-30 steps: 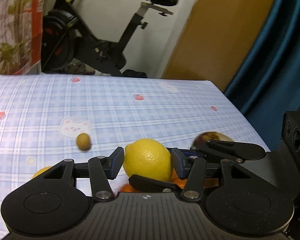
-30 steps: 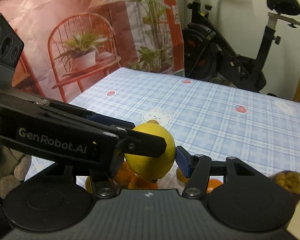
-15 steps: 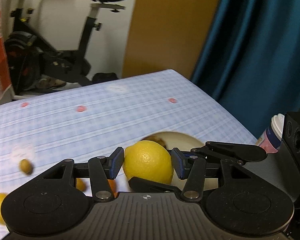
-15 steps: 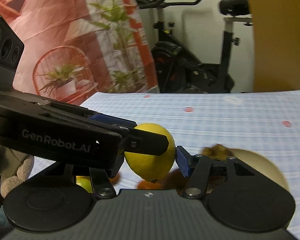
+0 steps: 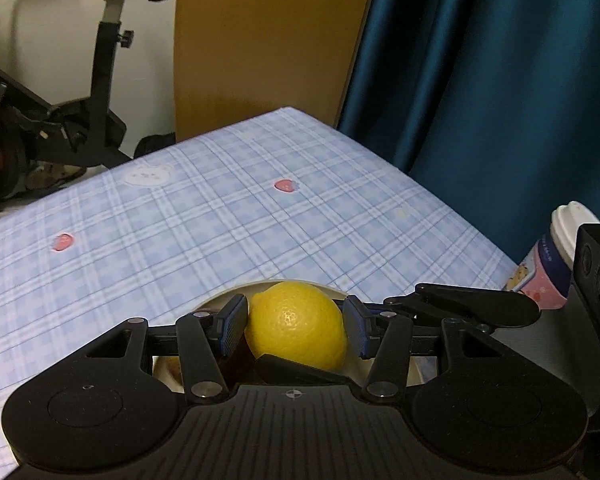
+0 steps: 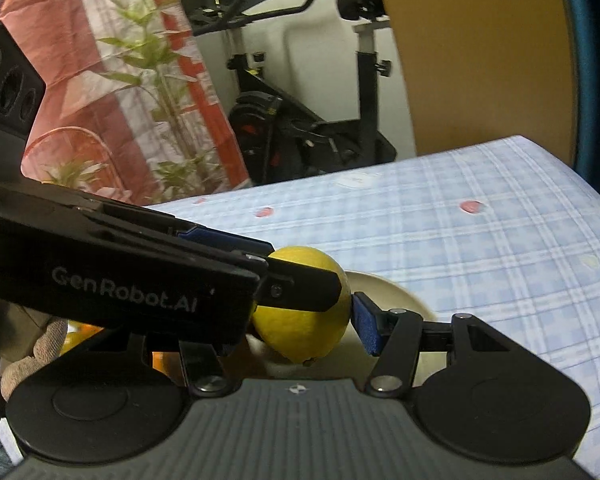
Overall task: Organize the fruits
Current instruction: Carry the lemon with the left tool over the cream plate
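A yellow lemon (image 5: pixel 296 326) is held between the blue pads of both grippers at once. My left gripper (image 5: pixel 295 330) is shut on it, and so is my right gripper (image 6: pixel 306 312), which crosses under the left one. The lemon (image 6: pixel 304 312) hangs just above a cream plate (image 6: pixel 384 286), whose rim also shows behind the lemon in the left wrist view (image 5: pixel 228 298). Something dark lies in the plate under the left gripper, mostly hidden. Orange fruit (image 6: pixel 160 360) shows low on the left, behind the left gripper's body.
The table has a blue checked cloth (image 5: pixel 220 220) with strawberry prints. A pink lidded cup (image 5: pixel 552 264) stands at the right edge. An exercise bike (image 6: pixel 300 120) stands beyond the table's far side, a blue curtain (image 5: pixel 500 80) to the right.
Both grippers have swung right together with the lemon, away from the loose fruit on the left. The lemon now hangs over the plate.
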Tool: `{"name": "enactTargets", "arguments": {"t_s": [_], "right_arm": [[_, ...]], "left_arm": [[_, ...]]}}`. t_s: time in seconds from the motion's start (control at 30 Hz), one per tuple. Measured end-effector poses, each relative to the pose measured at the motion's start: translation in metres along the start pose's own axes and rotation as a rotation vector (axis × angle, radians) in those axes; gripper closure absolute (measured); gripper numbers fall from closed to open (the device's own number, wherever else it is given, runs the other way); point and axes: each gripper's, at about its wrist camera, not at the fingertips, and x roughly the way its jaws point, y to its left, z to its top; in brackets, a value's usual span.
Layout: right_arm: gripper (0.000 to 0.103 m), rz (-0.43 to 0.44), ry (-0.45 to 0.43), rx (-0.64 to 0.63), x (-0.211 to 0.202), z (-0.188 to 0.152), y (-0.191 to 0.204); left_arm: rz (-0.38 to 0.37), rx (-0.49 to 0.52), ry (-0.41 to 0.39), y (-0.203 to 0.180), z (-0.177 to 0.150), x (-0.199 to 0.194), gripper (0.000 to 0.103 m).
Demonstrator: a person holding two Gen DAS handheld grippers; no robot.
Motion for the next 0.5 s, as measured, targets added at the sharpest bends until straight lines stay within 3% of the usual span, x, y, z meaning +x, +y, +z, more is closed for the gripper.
{"name": "enactTargets", "arguments": {"t_s": [0.5], "right_arm": [[0.045,-0.029,0.007,-0.035,0.022,-0.007,-0.014]], "left_arm": [[0.019,0.025,0.032,0.001,0.009,0.031,0.047]]}}
